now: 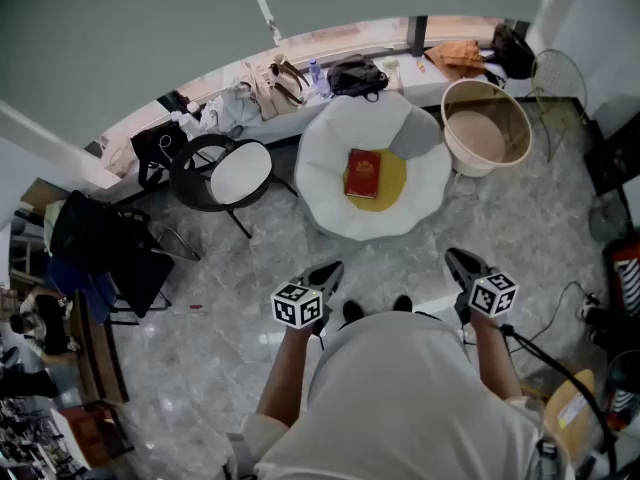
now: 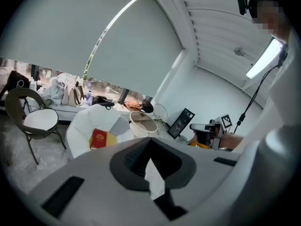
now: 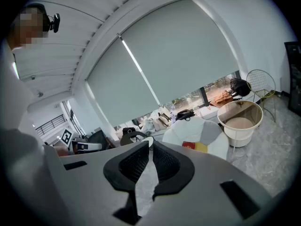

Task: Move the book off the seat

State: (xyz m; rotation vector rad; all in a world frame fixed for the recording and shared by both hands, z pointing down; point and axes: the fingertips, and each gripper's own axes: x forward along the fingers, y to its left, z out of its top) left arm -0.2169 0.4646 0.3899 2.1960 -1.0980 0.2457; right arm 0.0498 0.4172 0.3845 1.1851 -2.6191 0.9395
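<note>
A red book (image 1: 362, 173) lies flat on a yellow cushion (image 1: 385, 186) in the white petal-shaped seat (image 1: 325, 183). Both grippers hang low in front of the person, well short of the seat. My left gripper (image 1: 325, 273) is shut with nothing in it, and my right gripper (image 1: 462, 264) is shut and empty too. In the left gripper view the book (image 2: 98, 138) shows far off beyond the closed gripper (image 2: 150, 142). The right gripper view has the book (image 3: 189, 145) small and distant past the closed gripper (image 3: 150, 142).
A round tan basket table (image 1: 487, 123) stands right of the seat. A black chair with a white pad (image 1: 225, 173) stands to the left. Bags crowd the curved window ledge (image 1: 330, 73). A wire chair (image 1: 560, 73) is at the far right, and dark furniture (image 1: 100, 248) at the left.
</note>
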